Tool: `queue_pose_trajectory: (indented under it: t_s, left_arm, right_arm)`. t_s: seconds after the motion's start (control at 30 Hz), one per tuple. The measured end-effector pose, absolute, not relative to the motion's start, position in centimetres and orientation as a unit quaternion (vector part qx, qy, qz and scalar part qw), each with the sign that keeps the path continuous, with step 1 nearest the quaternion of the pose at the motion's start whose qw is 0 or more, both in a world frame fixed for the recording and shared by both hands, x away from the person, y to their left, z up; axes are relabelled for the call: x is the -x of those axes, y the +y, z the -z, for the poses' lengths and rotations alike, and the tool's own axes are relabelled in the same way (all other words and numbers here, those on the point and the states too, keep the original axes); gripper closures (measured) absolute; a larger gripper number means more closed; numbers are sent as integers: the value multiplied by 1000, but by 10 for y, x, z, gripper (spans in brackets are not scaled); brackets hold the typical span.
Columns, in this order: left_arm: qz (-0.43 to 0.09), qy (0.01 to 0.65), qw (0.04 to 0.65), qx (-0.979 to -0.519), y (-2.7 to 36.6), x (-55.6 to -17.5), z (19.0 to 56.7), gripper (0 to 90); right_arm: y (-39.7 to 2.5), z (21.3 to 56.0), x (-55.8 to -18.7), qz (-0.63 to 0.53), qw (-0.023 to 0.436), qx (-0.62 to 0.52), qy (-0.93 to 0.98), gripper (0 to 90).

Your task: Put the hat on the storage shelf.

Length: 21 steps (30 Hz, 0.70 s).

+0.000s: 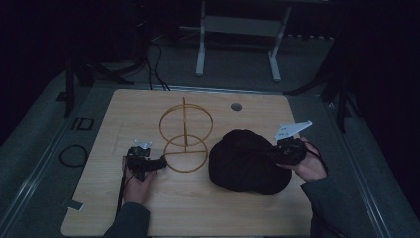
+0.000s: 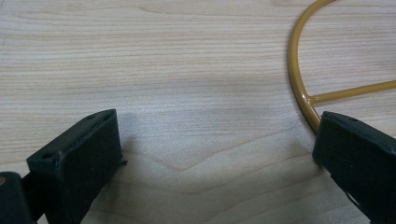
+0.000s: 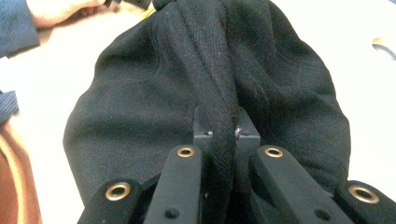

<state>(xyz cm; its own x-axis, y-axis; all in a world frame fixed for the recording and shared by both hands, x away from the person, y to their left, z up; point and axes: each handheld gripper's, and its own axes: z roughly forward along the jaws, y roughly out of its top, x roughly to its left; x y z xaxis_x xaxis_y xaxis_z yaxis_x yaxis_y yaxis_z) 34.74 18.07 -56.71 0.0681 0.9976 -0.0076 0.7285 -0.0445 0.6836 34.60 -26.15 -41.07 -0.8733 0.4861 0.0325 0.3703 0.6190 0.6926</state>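
Observation:
A black knit hat (image 1: pixel 247 161) lies on the wooden table (image 1: pixel 148 208), right of centre. My right gripper (image 1: pixel 288 151) is shut on a fold of the hat (image 3: pixel 219 93) at its right edge, the fabric pinched between the jaws. A yellow wire stand (image 1: pixel 185 134) with two rings on an upright rod stands mid-table. My left gripper (image 1: pixel 163 162) rests at the stand's base ring, left side. It is open, with bare wood between its jaws, and the base ring (image 2: pixel 299 84) curves just beyond the right jaw.
A round cable hole (image 1: pixel 236 106) sits near the table's far edge. A white frame (image 1: pixel 237 29) stands on the floor behind the table. A coiled cable (image 1: pixel 73 154) lies on the floor at the left.

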Motion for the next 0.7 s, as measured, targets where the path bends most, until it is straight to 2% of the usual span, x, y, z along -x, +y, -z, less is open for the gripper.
queue_pose_trajectory:
  t_s: [0.7]
  left_arm:
    - [-248,635,270,-680,181,-347,567,8]
  right_arm:
    - [-274,378,-360,-393,117,-284,867,845]
